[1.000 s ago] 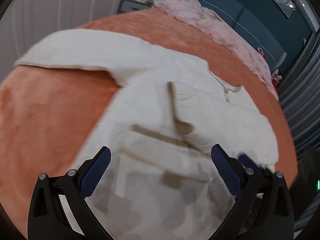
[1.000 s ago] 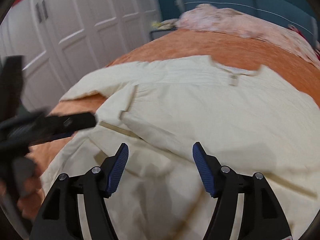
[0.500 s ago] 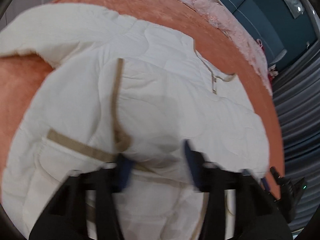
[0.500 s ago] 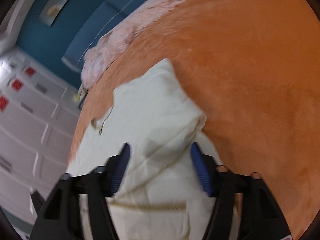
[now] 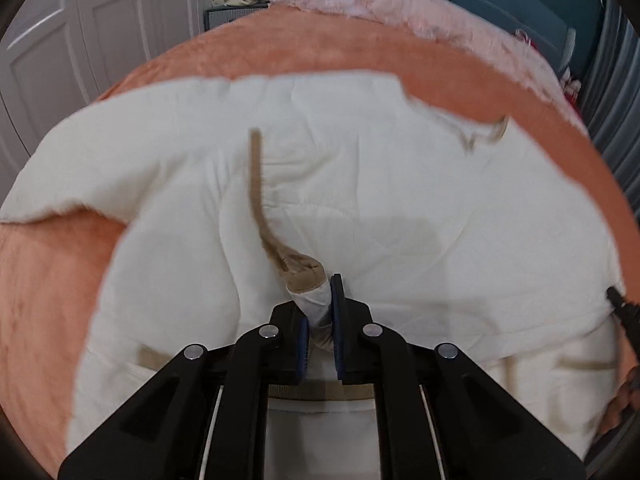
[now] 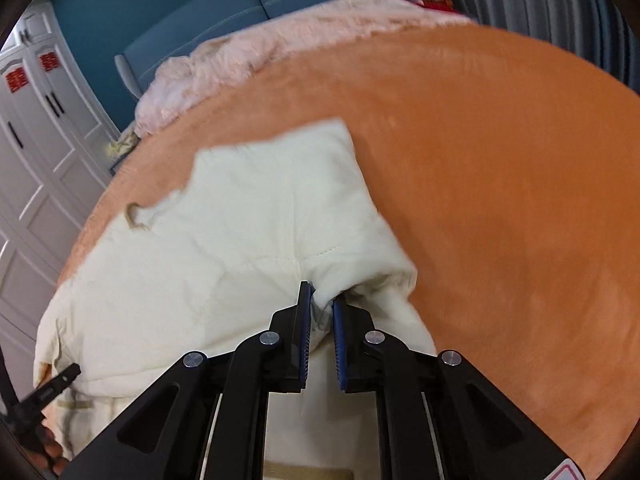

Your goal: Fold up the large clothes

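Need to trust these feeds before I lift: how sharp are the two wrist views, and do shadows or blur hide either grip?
Left wrist: left gripper sharp, shut on the cream jacket at its tan-trimmed fold; soft shadow beyond, far collar smeared. Right wrist: right gripper crisp, pinching the jacket's side; orange bedspread blurred, fisheye bends its edge. No glare.
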{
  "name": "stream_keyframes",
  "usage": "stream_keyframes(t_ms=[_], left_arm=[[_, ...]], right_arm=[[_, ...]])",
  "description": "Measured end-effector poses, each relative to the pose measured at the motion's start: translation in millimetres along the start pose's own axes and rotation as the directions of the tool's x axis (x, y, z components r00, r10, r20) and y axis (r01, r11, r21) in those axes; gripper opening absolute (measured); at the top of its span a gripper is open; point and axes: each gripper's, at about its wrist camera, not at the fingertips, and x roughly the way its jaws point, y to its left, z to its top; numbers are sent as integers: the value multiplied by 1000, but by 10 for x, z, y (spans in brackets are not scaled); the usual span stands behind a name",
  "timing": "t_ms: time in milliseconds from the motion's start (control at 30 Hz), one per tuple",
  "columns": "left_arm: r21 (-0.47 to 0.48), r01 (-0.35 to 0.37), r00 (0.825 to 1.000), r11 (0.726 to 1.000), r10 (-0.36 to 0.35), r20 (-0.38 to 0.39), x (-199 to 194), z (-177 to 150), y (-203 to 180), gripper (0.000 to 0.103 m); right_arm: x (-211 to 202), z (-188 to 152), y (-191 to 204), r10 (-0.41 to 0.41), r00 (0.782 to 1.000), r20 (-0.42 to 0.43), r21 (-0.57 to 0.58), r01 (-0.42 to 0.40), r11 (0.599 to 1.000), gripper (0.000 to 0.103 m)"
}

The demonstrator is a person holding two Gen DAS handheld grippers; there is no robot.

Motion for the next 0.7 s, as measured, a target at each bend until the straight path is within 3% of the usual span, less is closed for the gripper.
stream_keyframes(t_ms=[267, 500, 600, 667, 700], left_arm=[[101, -159, 981, 982, 146, 128, 27, -188, -208, 11], [114, -202, 969, 973, 181, 171, 31, -270, -260, 11], [108, -199, 968, 974, 178, 174, 45, -275, -263, 11], [106, -198, 969, 975, 177, 174, 44, -275, -254, 11], [107, -198, 969, 974, 178, 174, 46, -275, -261, 11]], right_arm=[[74, -106, 78, -73, 997, 30, -60, 75, 995, 10], [27, -184, 91, -104, 993, 50, -84, 108, 991, 13], [-78, -193, 94, -124, 991, 56, -62, 127, 990, 21], [-298, -245, 93, -160, 985, 69, -11, 161, 987, 32], [-471, -307, 118, -192, 976, 99, 15, 192, 981, 32]])
